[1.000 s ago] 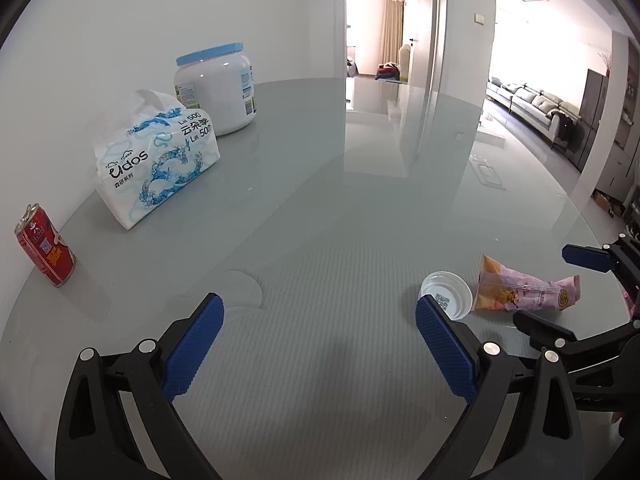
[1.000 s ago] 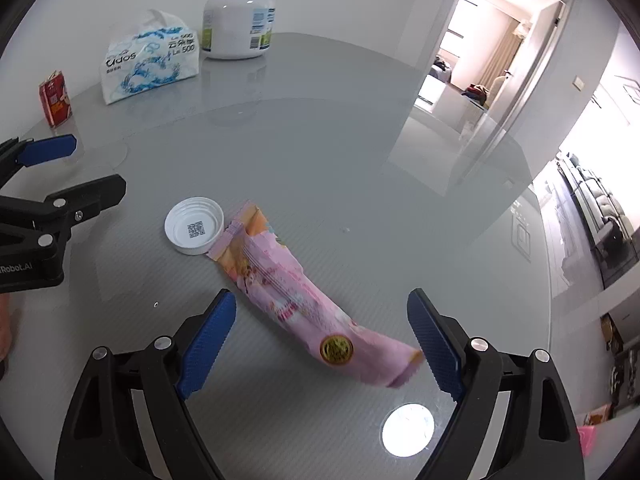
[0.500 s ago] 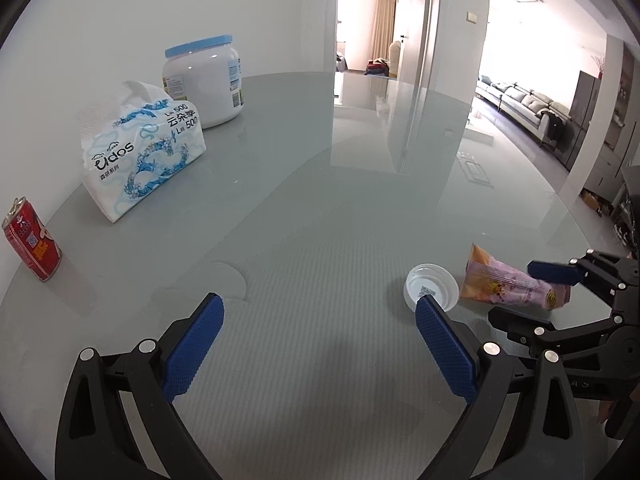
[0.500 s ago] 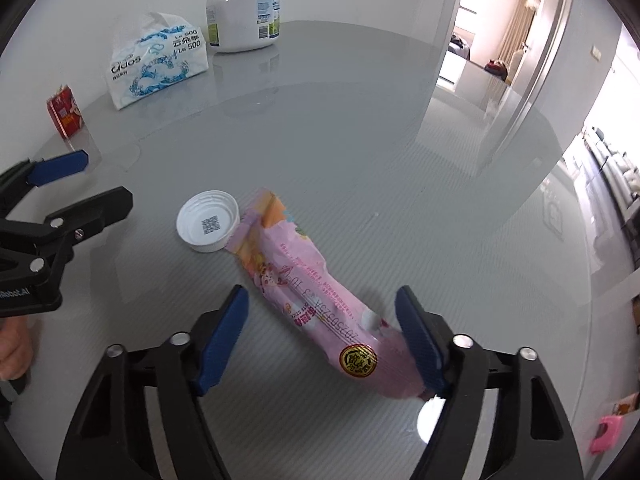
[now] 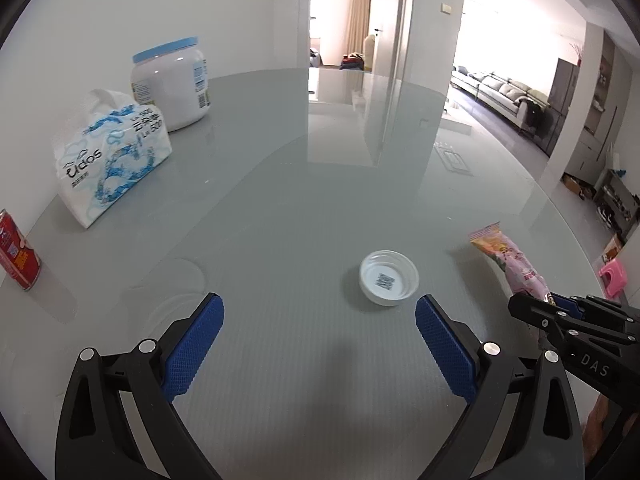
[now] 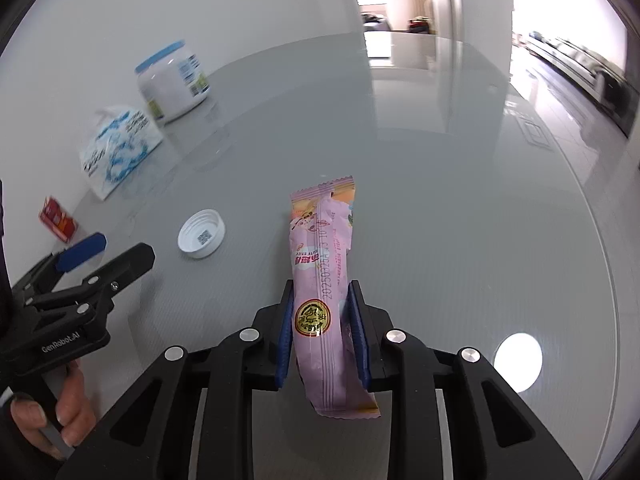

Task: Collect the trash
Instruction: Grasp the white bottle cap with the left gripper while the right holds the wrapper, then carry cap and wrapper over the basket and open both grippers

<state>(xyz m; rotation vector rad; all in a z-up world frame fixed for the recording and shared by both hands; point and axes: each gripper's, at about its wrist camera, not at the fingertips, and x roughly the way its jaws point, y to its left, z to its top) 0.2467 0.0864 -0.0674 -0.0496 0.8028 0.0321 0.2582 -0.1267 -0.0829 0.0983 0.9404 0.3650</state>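
The long pink plastic snack wrapper (image 6: 322,280), loose between spread jaws a second ago, is now pinched mid-frame by the right gripper (image 6: 322,322), so one piece is secured, while the left gripper (image 5: 316,340) hangs with jaws spread before the white plastic bottle cap (image 5: 389,278) on the grey glass worktop (image 5: 320,184).

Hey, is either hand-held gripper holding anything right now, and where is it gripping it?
The right hand-held gripper pinches the long pink snack wrapper near its end with the gold seal. The left hand-held gripper is open, holding nothing.
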